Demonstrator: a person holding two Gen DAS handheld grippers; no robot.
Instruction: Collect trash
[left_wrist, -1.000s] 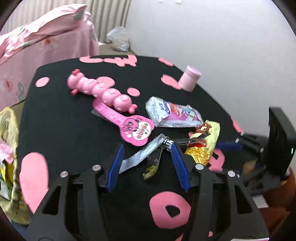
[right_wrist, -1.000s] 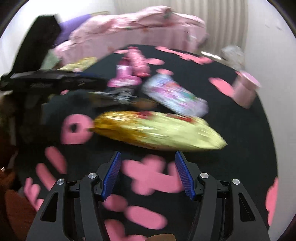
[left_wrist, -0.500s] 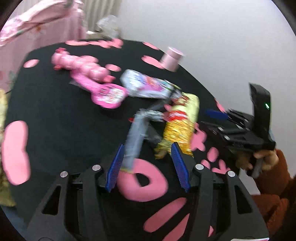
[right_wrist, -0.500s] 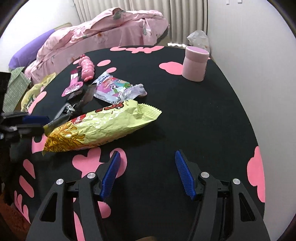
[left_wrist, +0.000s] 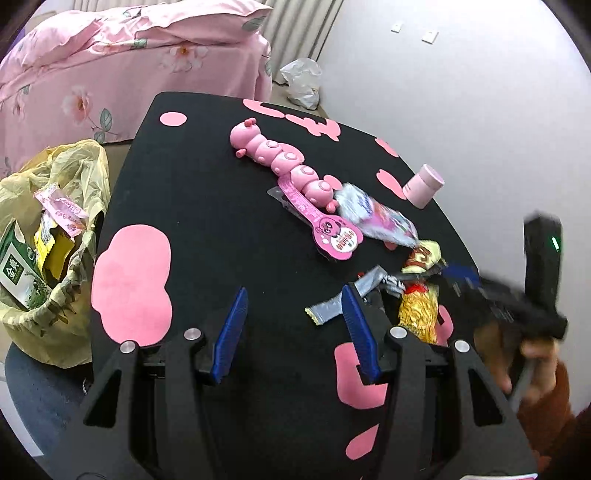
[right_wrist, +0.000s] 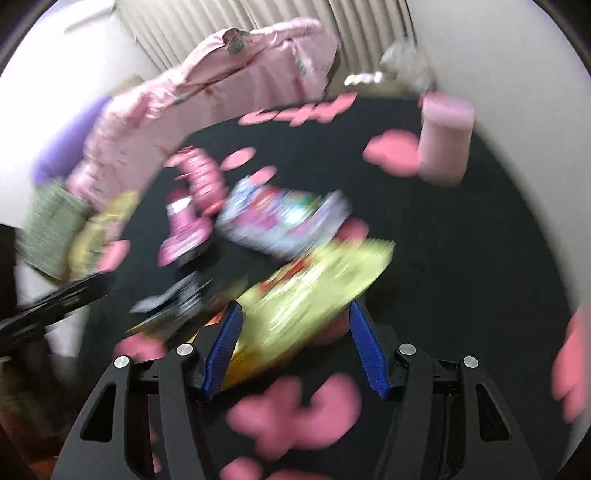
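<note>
Some trash already sits in the yellow bag at the left edge of the left wrist view; wrappers remain on the black table. The yellow snack bag, blurred, lies mid-frame, its long axis running lower left to upper right. The right gripper is spread wide around its near end, not closed. The left gripper is wide and empty; the silver wrapper lies beside it.

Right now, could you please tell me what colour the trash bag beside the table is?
Pale yellow, slightly translucent; the trash bag shows best in the left wrist view.
</note>
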